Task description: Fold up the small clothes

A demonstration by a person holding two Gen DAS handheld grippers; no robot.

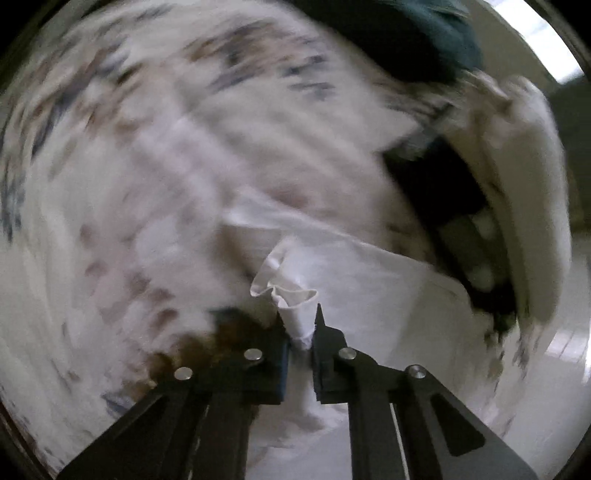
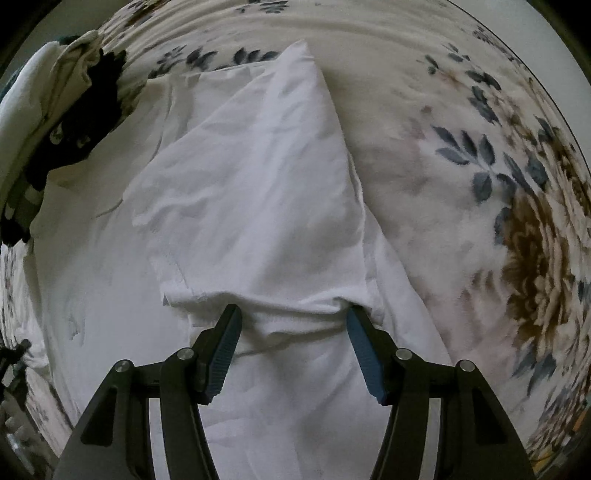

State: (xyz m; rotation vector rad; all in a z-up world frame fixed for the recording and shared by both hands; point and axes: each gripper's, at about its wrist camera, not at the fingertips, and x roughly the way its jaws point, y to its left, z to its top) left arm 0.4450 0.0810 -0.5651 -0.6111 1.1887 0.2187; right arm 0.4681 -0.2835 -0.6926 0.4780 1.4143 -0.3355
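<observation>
A white garment lies on a floral bedspread, with one part folded over the middle. My right gripper is open, its jaws wide apart, just above the garment's near folded edge. My left gripper is shut on a bunched edge of the white garment and holds it lifted. The left wrist view is heavily blurred by motion.
A pile of other clothes, black and cream, lies at the far left of the bed; it also shows in the left wrist view. A dark teal cloth lies beyond it. The floral bedspread fills the surroundings.
</observation>
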